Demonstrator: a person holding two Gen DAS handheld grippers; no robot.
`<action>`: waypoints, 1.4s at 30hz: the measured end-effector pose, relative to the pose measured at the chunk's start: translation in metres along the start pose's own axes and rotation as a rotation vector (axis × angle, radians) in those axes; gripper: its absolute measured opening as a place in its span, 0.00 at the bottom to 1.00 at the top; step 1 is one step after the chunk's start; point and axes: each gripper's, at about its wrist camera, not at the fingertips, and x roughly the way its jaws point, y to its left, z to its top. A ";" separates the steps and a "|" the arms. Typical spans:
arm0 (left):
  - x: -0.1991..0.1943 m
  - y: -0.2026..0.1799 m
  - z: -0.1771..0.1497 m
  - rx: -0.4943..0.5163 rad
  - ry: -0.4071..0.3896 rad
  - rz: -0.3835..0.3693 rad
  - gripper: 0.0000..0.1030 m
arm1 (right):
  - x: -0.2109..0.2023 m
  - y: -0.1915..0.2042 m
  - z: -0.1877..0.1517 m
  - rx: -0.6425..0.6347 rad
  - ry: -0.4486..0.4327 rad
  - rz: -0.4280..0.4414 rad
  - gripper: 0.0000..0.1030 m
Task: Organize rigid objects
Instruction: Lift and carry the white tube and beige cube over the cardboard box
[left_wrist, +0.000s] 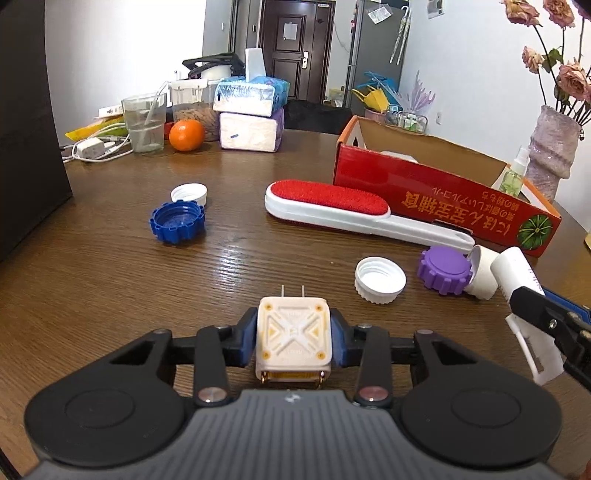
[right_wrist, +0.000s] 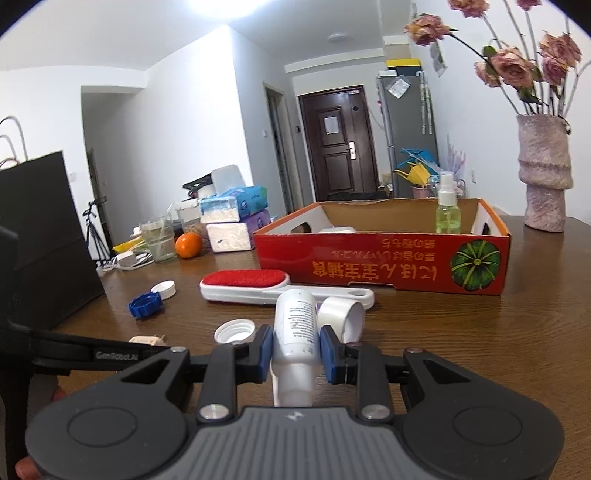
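Note:
A cream plug adapter (left_wrist: 291, 325) with two prongs pointing away sits on the wooden table, and my left gripper (left_wrist: 293, 345) is shut on its sides. My right gripper (right_wrist: 295, 354) is shut on a white bottle (right_wrist: 295, 321) lying along its fingers. The same bottle (left_wrist: 517, 267) shows at the right edge of the left wrist view. A red and white lint brush (left_wrist: 328, 203) lies in front of the red cardboard box (left_wrist: 443, 192). Loose on the table are a blue cap (left_wrist: 177, 221), a purple cap (left_wrist: 445, 269), two white caps (left_wrist: 380, 278) (left_wrist: 188, 194) and a white cylinder (right_wrist: 343, 317).
A green spray bottle (right_wrist: 448, 210) stands inside the box. At the far end are an orange (left_wrist: 186, 134), a clear cup (left_wrist: 144, 125), tissue packs (left_wrist: 251, 114) and a charger with cable (left_wrist: 90, 147). A vase (right_wrist: 543, 173) stands at the right, a black bag (right_wrist: 44, 240) at the left.

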 end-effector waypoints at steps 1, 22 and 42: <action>-0.004 -0.001 0.001 0.004 -0.010 -0.003 0.39 | -0.002 -0.002 0.001 0.007 -0.003 -0.004 0.26; -0.060 -0.046 0.048 0.077 -0.144 -0.095 0.39 | -0.049 -0.025 0.084 0.007 -0.165 -0.058 0.26; -0.082 -0.095 0.125 0.125 -0.257 -0.112 0.39 | -0.058 -0.031 0.139 -0.007 -0.234 -0.096 0.26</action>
